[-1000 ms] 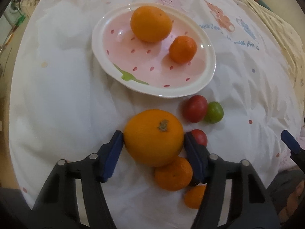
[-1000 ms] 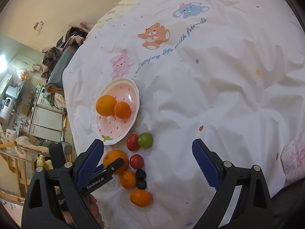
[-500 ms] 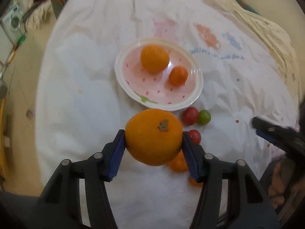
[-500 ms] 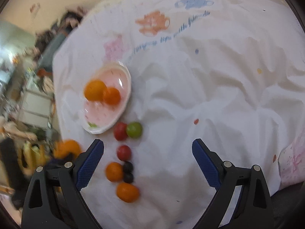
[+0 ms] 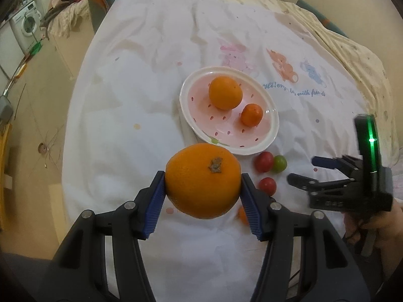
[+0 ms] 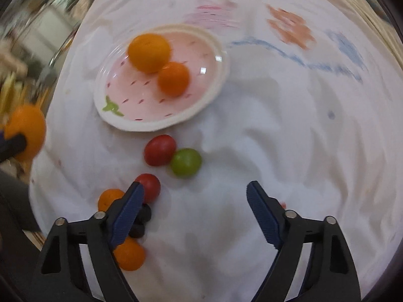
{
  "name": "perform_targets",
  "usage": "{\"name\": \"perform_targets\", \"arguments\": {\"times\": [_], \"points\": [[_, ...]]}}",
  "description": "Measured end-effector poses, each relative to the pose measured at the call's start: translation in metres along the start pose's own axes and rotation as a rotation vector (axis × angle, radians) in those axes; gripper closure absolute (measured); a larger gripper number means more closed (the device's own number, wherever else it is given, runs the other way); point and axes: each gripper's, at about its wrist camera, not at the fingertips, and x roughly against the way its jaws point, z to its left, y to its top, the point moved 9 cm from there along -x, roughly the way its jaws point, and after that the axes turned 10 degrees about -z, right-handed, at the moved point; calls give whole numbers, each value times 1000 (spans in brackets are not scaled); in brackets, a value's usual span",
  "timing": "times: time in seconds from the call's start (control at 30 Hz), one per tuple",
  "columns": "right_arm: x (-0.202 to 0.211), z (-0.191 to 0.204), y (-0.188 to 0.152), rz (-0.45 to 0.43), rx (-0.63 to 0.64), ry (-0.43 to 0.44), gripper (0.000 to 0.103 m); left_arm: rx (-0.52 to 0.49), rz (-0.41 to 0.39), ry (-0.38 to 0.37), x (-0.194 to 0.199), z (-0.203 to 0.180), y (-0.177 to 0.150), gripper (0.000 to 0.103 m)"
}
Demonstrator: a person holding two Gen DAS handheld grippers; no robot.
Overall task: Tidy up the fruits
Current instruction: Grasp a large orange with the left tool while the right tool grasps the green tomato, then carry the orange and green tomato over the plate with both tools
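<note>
Left gripper (image 5: 202, 191), we note, clamps the large orange (image 5: 202, 181) at lower centre, two oranges sit in the plate (image 5: 270, 136) above, several small fruits below it remain unsorted, right gripper (image 6: 195, 201) closing on nothing.

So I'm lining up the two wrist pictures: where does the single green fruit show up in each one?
Left wrist view: the green fruit lies right of centre, just below the plate, touching a red fruit on its left.
Right wrist view: the green fruit sits near the middle, below the plate, again against the red fruit.
Shared landmark: the pink strawberry-pattern plate holding two orange fruits.
</note>
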Motion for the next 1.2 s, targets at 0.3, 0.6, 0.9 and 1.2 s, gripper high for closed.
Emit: {"name": "perform_targets", "arguments": {"times": [0.3,0.6,0.9,1.2], "points": [[-27,24,7,22,359,-25,39,48,49,-29,-12,-1,-3,49],[-44,24,2,110,474,45,51,15,41,-33,-15,-11,0,49],[-47,26,5,110,551,54,70,1,53,-27,-18,-11,-3,49],[-8,15,17,38,432,79,70,1,51,-14,-20,-11,-4,49]]}}
